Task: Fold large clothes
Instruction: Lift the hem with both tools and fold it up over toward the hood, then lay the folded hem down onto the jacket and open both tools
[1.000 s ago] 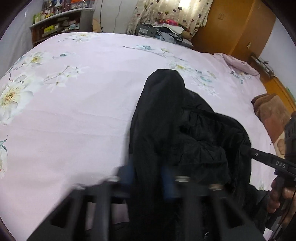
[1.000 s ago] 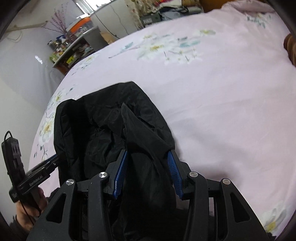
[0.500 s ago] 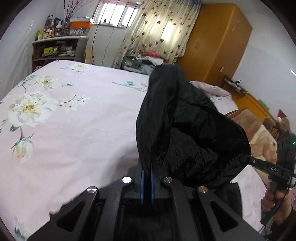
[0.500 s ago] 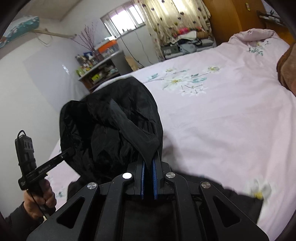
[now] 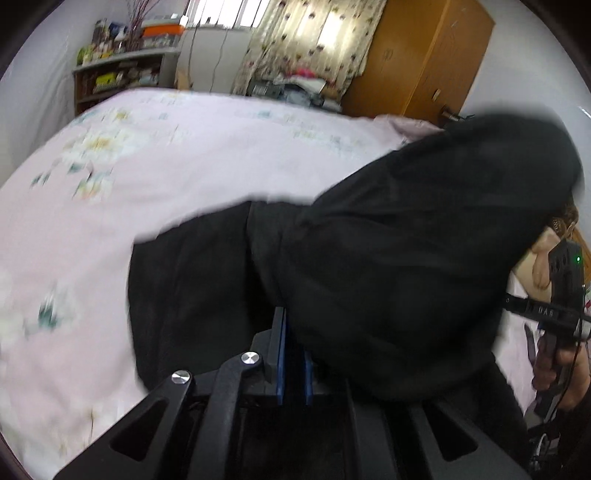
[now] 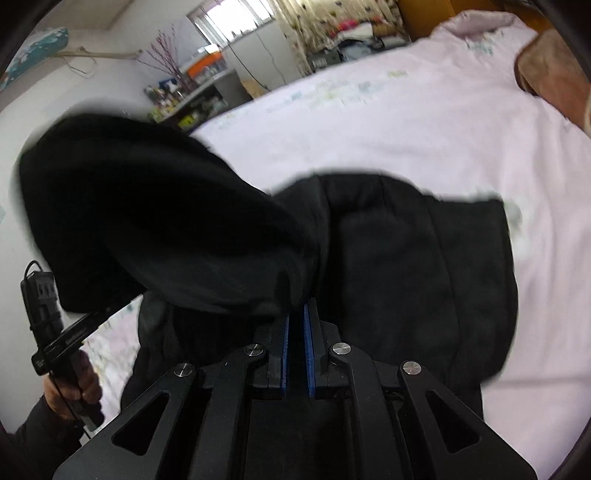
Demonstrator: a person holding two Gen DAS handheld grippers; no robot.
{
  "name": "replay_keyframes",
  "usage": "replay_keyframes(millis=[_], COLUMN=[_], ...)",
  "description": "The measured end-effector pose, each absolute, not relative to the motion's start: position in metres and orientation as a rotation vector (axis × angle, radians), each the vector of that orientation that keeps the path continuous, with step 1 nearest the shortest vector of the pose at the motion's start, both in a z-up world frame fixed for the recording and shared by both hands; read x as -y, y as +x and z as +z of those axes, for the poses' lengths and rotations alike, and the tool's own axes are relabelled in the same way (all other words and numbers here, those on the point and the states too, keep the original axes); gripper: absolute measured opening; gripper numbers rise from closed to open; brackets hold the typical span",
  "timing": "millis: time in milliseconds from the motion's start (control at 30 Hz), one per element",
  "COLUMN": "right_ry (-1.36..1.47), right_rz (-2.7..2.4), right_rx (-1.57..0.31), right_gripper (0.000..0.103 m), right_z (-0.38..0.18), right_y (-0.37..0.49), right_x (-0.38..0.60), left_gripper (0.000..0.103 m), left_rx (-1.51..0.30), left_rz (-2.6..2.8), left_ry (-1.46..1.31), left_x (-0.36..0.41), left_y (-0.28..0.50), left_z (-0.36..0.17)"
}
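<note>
A large black jacket hangs in the air above the pink floral bed, held by both grippers. My left gripper is shut on the jacket's edge, which spreads up and to the right. My right gripper is shut on another edge of the jacket; its hood bulges to the left. The right gripper's handle and hand show at the right of the left wrist view. The left gripper's handle shows at the lower left of the right wrist view.
A shelf with bottles stands by the wall beyond the bed. A wooden wardrobe and curtained window are at the back. A brown blanket lies at the bed's right side. Both views are motion-blurred.
Both grippers have closed on the jacket and lifted it off the bed. It has since spread wider between them and swung sideways, with the hood flopping outward.
</note>
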State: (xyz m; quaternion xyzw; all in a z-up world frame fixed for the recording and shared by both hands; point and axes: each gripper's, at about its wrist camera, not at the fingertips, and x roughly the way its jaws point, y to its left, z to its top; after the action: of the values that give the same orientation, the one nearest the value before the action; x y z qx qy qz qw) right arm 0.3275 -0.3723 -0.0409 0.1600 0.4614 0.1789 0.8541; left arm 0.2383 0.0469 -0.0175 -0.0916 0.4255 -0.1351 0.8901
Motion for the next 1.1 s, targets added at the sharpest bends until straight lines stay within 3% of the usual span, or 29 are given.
replay_keyframes(millis=[333, 400, 467, 633, 700, 733, 967, 1100], right_ry=[0.42, 0.436, 0.458, 0.453, 0.425, 0.403, 0.412, 0.381], right_rz=[0.368, 0.371, 0.377, 0.394, 0.409, 0.406, 0.404, 0.408], right_rx=[-0.971, -0.973, -0.98, -1.048, -1.102, -1.112, -1.16, -1.159], right_gripper=[0.034, 0.035, 0.035, 0.035, 0.023, 0.01, 0.004, 0.004], right_z=[-0.045, -0.043, -0.045, -0.062, -0.08, -0.085, -0.131, -0.133], right_y=[0.296, 0.297, 0.302, 0.313, 0.313, 0.31, 0.29, 0.291], right_x=[0.399, 0.394, 0.386, 0.353, 0.337, 0.331, 0.312, 0.308], left_gripper=[0.009, 0.025, 0.031, 0.031, 0.031, 0.031, 0.031, 0.03], left_rx=[-0.894, -0.868, -0.837, -0.849, -0.865, -0.874, -0.994, -0.984], left_rz=[-0.223, -0.247, -0.281, -0.358, -0.372, -0.375, -0.286, -0.289], left_ry=[-0.269, -0.277, -0.278, -0.248, -0.219, -0.209, -0.198, -0.196], left_x=[-0.085, -0.075, -0.061, -0.013, 0.0, 0.004, -0.02, -0.019], left_y=[0.203, 0.205, 0.213, 0.234, 0.235, 0.234, 0.228, 0.225], left_z=[-0.012, -0.006, 0.0, -0.005, -0.013, -0.018, -0.085, -0.084])
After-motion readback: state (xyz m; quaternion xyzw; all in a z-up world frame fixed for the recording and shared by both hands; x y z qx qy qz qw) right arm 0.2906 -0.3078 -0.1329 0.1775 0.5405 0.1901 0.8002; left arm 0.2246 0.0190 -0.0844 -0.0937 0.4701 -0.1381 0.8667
